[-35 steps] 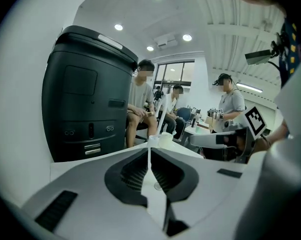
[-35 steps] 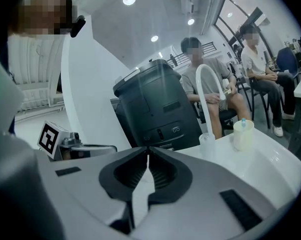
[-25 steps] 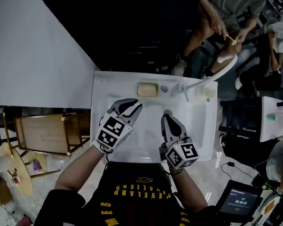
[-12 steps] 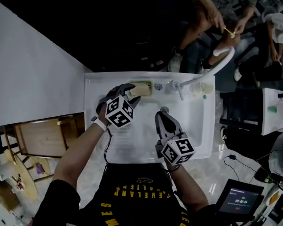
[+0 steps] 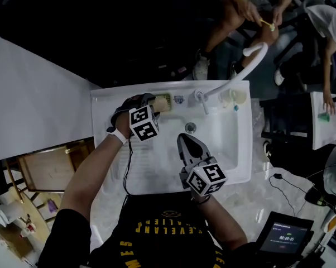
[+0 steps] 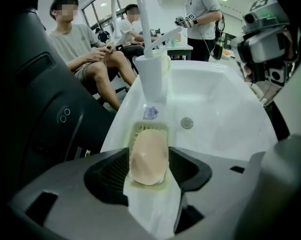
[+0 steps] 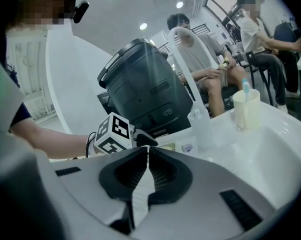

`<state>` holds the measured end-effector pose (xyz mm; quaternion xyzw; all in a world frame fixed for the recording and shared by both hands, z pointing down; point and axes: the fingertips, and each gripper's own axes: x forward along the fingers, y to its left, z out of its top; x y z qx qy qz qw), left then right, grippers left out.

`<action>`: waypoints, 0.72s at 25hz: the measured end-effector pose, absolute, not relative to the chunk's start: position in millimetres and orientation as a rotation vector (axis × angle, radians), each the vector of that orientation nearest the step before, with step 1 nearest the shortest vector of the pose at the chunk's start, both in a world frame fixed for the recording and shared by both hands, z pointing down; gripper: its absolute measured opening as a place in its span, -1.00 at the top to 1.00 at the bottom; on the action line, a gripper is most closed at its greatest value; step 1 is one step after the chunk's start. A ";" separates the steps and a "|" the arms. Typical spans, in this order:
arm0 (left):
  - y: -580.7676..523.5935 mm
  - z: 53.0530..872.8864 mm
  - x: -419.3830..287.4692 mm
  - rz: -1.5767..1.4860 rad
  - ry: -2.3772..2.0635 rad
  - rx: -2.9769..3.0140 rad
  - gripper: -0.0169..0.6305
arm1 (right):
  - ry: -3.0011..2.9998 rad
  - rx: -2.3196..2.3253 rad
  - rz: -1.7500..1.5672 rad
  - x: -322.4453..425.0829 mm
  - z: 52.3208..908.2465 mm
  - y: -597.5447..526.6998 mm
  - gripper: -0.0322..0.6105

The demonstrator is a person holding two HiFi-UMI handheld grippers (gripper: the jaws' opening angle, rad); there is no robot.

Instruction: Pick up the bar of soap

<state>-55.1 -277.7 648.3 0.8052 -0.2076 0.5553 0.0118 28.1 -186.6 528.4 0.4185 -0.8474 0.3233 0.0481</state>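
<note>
A pale peach bar of soap (image 6: 148, 156) lies in a light green dish (image 6: 149, 130) on the sink's back rim, left of the tap. My left gripper (image 6: 149, 154) reaches over it; its jaws are opening and stand on either side of the bar, close to its sides without squeezing it. In the head view the left gripper (image 5: 151, 104) covers most of the dish (image 5: 164, 101). My right gripper (image 5: 183, 137) hovers over the basin near the drain (image 5: 190, 128), jaws together and empty. The right gripper view shows its closed jaws (image 7: 147, 149) and the left gripper's marker cube (image 7: 112, 133).
A white sink (image 5: 101, 149) with a curved tap (image 5: 235, 77) at the back. A cup with a toothbrush (image 5: 233, 96) stands right of the tap. A black bin (image 7: 140, 84) and seated people are behind the sink. A white wall runs along the left.
My left gripper has moved forward from the basin to the soap dish on the back rim, and its jaws have spread around the bar. The right gripper has stayed over the basin.
</note>
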 end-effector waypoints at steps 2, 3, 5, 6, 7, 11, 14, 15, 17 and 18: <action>-281.7 653.3 -54.1 1.761 -0.619 2.494 0.18 | -2.584 1.275 1.007 29.0 529.5 -186.5 0.84; -283.3 653.9 -53.0 1.766 -0.610 2.491 0.17 | -2.585 1.276 1.018 29.4 529.8 -185.8 0.84; -287.6 651.3 -51.0 1.784 -0.613 2.493 0.16 | -2.585 1.277 1.048 30.4 530.8 -183.5 0.84; -290.0 649.4 -50.2 1.803 -0.620 2.498 0.15 | -2.585 1.277 1.063 31.2 531.6 -181.9 0.84; -292.2 648.1 -49.2 1.827 -0.624 2.502 0.14 | -2.584 1.278 1.079 32.3 532.6 -180.2 0.84; -299.5 649.1 -41.4 1.872 -0.626 2.505 0.06 | -2.572 1.292 1.139 39.9 539.1 -176.6 0.84; -304.8 651.1 -40.2 1.870 -0.626 2.481 0.04 | -2.565 1.304 1.181 44.4 543.0 -175.1 0.84; -306.3 652.4 -41.0 1.883 -0.619 2.471 0.02 | -2.564 1.305 1.192 45.7 544.3 -174.4 0.84; -309.4 655.3 -43.0 1.936 -0.594 2.458 0.02 | -2.562 1.310 1.211 49.4 547.6 -172.9 0.84; -310.8 656.3 -43.0 1.967 -0.576 2.456 0.02 | -2.558 1.315 1.218 51.9 549.4 -172.2 0.84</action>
